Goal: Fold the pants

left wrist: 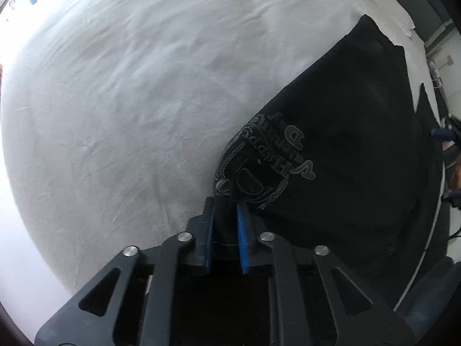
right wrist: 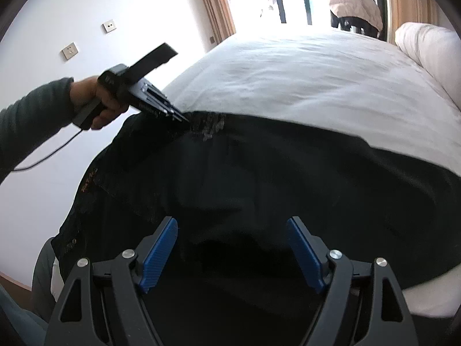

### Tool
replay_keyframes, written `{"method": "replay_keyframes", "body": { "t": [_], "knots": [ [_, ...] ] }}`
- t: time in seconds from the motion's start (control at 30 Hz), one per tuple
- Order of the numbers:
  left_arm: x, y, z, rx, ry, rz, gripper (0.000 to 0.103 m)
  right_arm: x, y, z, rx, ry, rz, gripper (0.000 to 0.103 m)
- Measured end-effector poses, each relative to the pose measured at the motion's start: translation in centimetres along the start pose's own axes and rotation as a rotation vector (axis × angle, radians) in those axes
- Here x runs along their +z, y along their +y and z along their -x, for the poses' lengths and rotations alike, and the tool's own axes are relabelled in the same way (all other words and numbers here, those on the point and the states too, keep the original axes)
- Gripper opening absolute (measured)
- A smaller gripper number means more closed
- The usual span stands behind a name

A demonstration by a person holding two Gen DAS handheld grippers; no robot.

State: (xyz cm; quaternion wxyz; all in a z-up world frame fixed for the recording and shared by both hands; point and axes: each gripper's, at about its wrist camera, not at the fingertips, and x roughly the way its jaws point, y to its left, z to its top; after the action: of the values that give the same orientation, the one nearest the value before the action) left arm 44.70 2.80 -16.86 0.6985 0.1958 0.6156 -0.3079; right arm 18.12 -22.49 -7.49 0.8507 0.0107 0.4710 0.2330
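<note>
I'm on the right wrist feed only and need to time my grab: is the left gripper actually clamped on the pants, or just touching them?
Observer: Clamped. In the left wrist view the left gripper is shut on the black pants, with cloth pinched between its blue pads.
Operator: Which part has it caught?
Observer: The edge beside a silver printed graphic with lettering.
Operator: What's beyond that edge?
Observer: Only wrinkled white bed sheet.
Operator: And mine?
Observer: Your right gripper is open above the pants, holding nothing.
</note>
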Motion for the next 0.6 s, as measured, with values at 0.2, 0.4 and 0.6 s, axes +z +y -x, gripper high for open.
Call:
{"method": "replay_keyframes", "body": {
  "t": [0.2, 0.4, 0.6],
  "knots": [
    [-1.7, -1.9, 3.2, 0.124, -0.155, -0.013, 0.011, 4.2, -1.3, -1.6, -0.047, 0.007, 0.099, 0.076],
    [-3.5, -5.3, 3.9, 0.243, -0.258, -0.065, 0.008, 10.5, -2.6, -5.2, -0.066, 0.056, 0.240, 0.062],
    [-4.7, -7.1, 4.9, 0.276, -0.310, -0.100, 0.007, 14.4, -2.8, -9.8, -0.037, 0.162, 0.349, 0.056]
  ]
}}
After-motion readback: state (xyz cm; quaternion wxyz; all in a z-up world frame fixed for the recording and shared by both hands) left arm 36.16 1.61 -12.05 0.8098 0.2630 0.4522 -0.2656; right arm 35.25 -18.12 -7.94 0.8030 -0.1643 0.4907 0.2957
